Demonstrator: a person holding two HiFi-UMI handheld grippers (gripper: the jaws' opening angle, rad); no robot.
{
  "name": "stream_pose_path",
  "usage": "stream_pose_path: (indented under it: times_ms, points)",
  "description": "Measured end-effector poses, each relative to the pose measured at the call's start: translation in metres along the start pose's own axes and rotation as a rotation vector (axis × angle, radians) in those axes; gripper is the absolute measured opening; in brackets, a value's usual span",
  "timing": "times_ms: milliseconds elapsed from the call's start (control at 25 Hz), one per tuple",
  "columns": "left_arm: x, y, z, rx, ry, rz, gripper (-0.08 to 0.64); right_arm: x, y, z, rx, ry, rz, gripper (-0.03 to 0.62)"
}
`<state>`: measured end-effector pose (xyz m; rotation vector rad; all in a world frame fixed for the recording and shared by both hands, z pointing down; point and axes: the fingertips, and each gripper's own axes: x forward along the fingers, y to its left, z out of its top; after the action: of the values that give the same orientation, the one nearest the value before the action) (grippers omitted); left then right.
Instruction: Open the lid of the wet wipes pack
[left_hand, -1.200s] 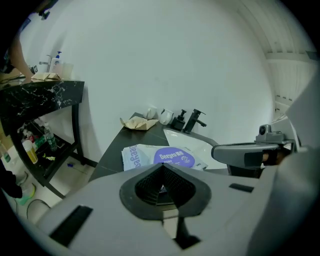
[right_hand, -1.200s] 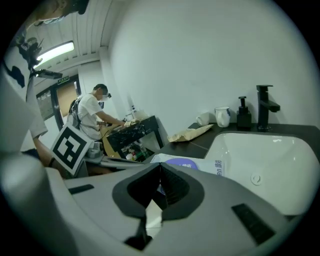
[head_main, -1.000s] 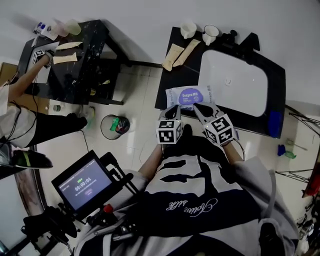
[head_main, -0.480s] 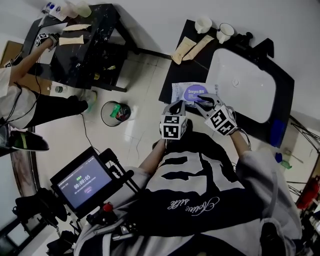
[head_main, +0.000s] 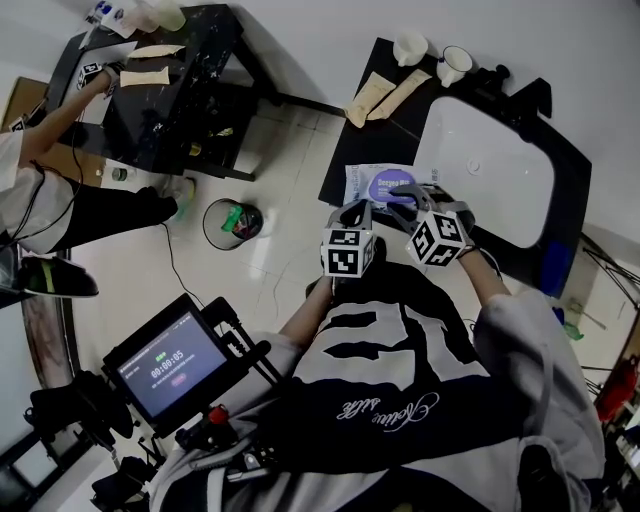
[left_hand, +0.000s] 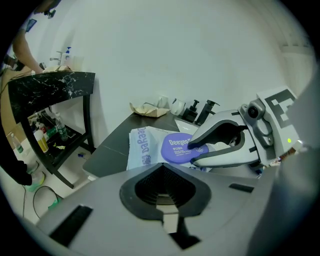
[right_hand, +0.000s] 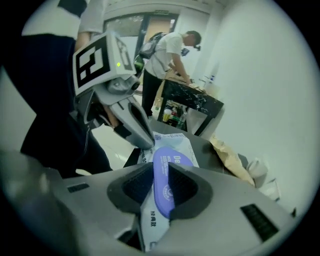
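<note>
pack: wet wipes pack (head_main: 372, 185) lies flat at the desk's (head_main: 345, 155) front-left corner, beside the sink (head_main: 485, 170).
right gripper (right_hand: 159, 186): clenched on the purple lid's (right_hand: 167, 167) edge.
left gripper (left_hand: 162, 197): closed, empty, just short of the pack.
step: lid gripped, seemingly not lifted.
next: probably peel upward, left steadying the pack.

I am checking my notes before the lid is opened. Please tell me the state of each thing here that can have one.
wet wipes pack: lies flat on the counter.
lid: looks closed, flat on the pack.
right gripper: shut on the lid's edge.
left gripper: shut, empty.
cups: upright.
screen: on, showing a timer.
</note>
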<state>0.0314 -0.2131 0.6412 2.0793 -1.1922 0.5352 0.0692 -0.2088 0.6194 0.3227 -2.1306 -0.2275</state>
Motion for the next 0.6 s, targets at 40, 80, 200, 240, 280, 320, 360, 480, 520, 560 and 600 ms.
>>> stream_pose_path:
  times_ms: [40, 80, 200, 240, 280, 320, 360, 480, 520, 560, 600]
  points:
    - [0.000, 0.000, 0.000, 0.002, 0.003, 0.000, -0.002, 0.002, 0.002, 0.000, -0.083, 0.019, -0.001, 0.086]
    - [0.001, 0.000, 0.000, 0.005, 0.006, -0.001, -0.002, 0.005, 0.005, 0.000, -0.162, 0.036, 0.000, 0.086]
    - [0.002, 0.000, -0.001, 0.018, 0.017, -0.004, -0.002, 0.008, 0.008, 0.000, -0.237, 0.051, 0.019, 0.086]
    - [0.003, 0.000, -0.001, 0.018, 0.018, -0.007, -0.002, 0.008, 0.007, -0.001, -0.201, 0.046, 0.027, 0.086]
    - [0.003, 0.000, -0.002, 0.016, 0.018, -0.011, -0.002, 0.009, 0.006, -0.002, -0.152, 0.041, 0.036, 0.083]
    - [0.004, 0.000, -0.002, 0.014, 0.017, -0.016, -0.002, 0.009, 0.004, -0.002, -0.106, 0.041, 0.044, 0.081]
    - [0.005, 0.000, -0.002, 0.014, 0.015, -0.020, -0.002, 0.009, 0.003, -0.003, -0.074, 0.044, 0.053, 0.080]
    - [0.006, -0.001, -0.003, 0.059, 0.012, -0.017, -0.002, 0.008, 0.001, -0.003, -0.008, 0.035, 0.083, 0.078]
    - [0.006, -0.001, -0.004, 0.081, 0.012, -0.013, -0.002, 0.007, -0.001, -0.001, 0.023, 0.022, 0.095, 0.078]
    - [0.006, -0.001, -0.005, 0.095, 0.012, -0.010, -0.002, 0.005, -0.002, 0.000, 0.053, 0.009, 0.106, 0.078]
    - [0.006, -0.001, -0.005, 0.099, 0.011, -0.008, -0.002, 0.004, -0.003, 0.002, 0.072, 0.002, 0.114, 0.078]
